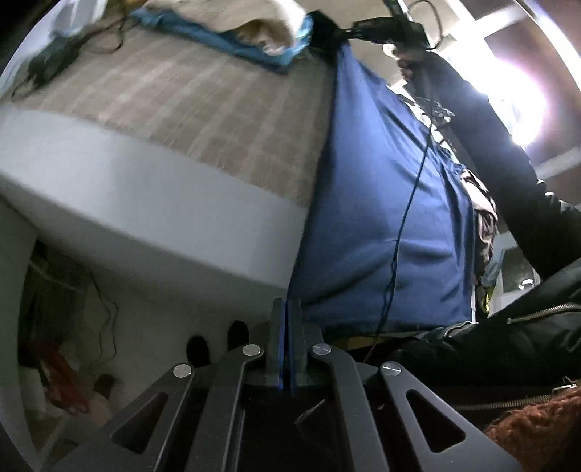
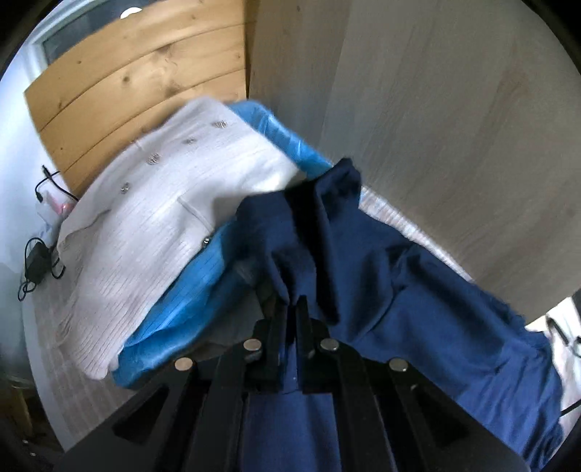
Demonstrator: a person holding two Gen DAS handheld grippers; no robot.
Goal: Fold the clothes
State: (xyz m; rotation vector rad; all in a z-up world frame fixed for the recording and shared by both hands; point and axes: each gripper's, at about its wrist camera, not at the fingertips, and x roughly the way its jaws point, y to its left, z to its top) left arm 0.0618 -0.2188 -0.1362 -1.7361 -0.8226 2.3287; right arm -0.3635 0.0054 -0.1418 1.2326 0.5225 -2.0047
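A dark blue garment (image 1: 385, 188) hangs stretched in the air beside the bed. My left gripper (image 1: 288, 308) is shut on its lower edge, with blue cloth pinched between the fingers. In the left wrist view my right gripper (image 1: 366, 27) holds the garment's top end high above the bed, gripped by a hand in a dark sleeve. In the right wrist view my right gripper (image 2: 292, 305) is shut on the bunched blue garment (image 2: 417, 301), which trails off to the lower right.
The bed (image 1: 189, 105) has a beige striped cover and a white mattress side. A cream buttoned cardigan (image 2: 156, 214) lies on a light blue garment (image 2: 181, 308) near the wooden headboard (image 2: 145, 72). A charger with cables (image 2: 36, 261) lies on the bed. A person in a black jacket (image 1: 508, 319) stands at the right.
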